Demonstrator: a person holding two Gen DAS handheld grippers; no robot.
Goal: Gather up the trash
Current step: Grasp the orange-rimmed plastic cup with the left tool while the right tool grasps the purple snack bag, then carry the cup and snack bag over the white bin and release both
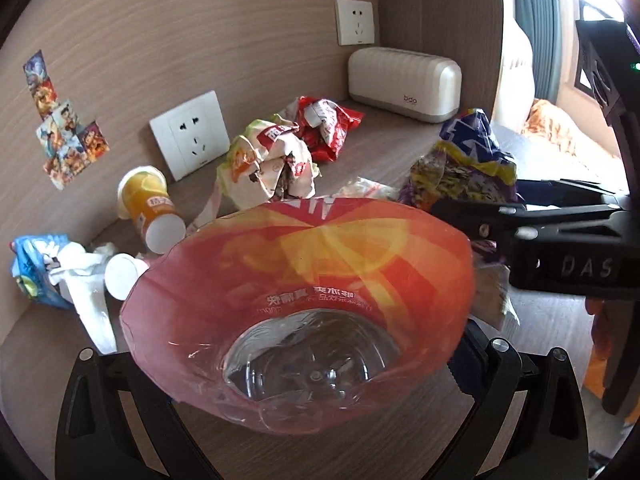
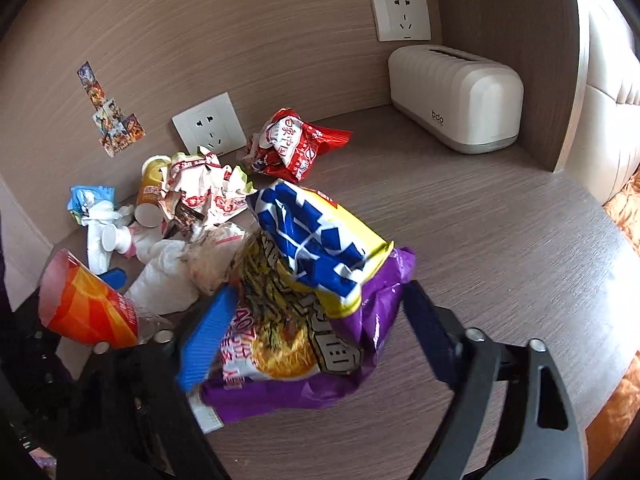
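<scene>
On a wooden worktop (image 2: 500,240) strewn with wrappers, the right tongs (image 2: 316,332) straddle a crumpled purple noodle packet (image 2: 320,300), not visibly pinching. It looks light, soft, slippery; grip its bunched middle. The left tongs (image 1: 300,360) spread wide around a plastic bottle (image 1: 304,320).

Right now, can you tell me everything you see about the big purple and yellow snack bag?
The purple and yellow snack bag looks like thin, shiny, crinkled plastic. Its top is blue and white with a yellow edge, and the front shows golden noodles and printed characters. It stands crumpled and slumped on the wooden desk, between the right gripper's blue fingers. One finger is against its side; the other seems just clear. Crumpled white paper sits beside it.
</scene>
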